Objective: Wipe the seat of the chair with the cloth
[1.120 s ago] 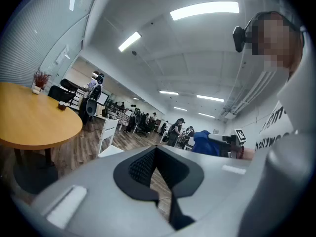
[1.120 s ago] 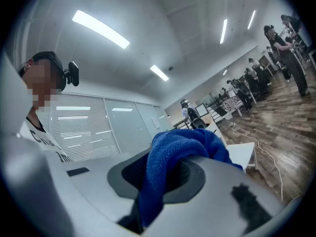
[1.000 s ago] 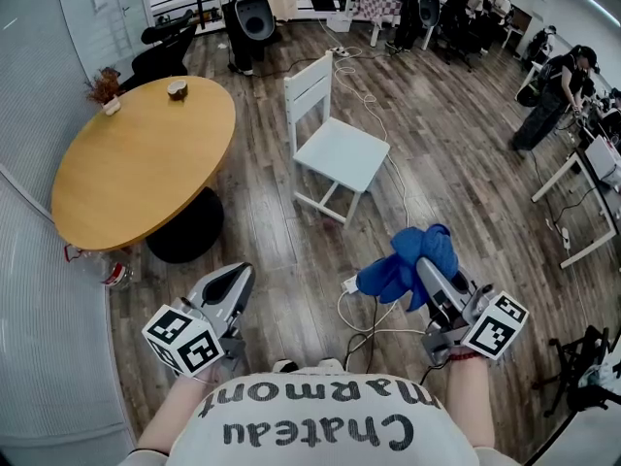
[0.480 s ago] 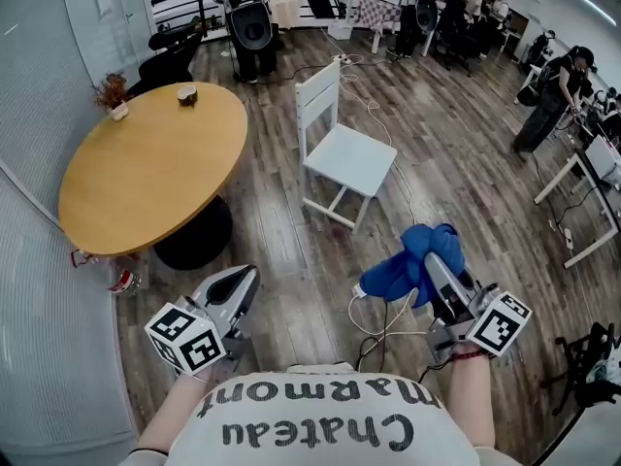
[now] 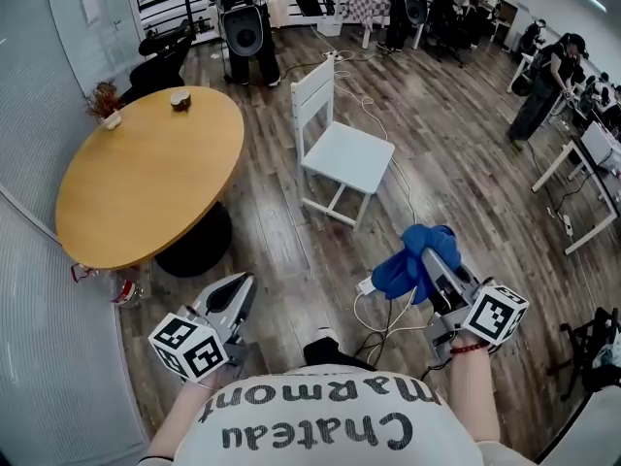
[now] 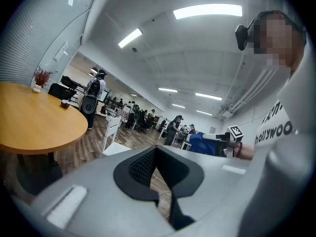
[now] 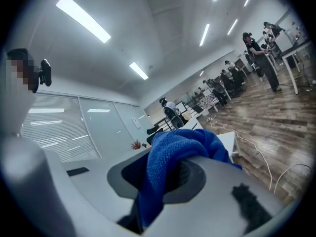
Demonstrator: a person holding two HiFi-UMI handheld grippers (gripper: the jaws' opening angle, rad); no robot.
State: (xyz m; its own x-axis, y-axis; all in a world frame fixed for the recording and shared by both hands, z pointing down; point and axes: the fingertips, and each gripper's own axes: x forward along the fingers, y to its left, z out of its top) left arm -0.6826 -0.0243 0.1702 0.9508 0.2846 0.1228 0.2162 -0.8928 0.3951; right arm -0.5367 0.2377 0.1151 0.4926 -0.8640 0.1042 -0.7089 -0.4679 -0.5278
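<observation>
The left gripper (image 5: 236,294) points over the wooden floor (image 5: 281,260), its jaws pressed together with nothing between them. The white chair (image 5: 346,155) stands well ahead of both pairs of jaws, apart from each. The right gripper (image 5: 433,260) has its jaws clamped on the blue cloth (image 5: 400,270), which bunches up over their tips and hangs to their left.

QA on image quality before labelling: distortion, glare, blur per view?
Head view: heavy fisheye, floorboards bow outward, chair sharp, lighting even. Left gripper view: black vignetted corners, ceiling light blown out. Right gripper view: same vignette, cloth crisp enough to show its weave.
</observation>
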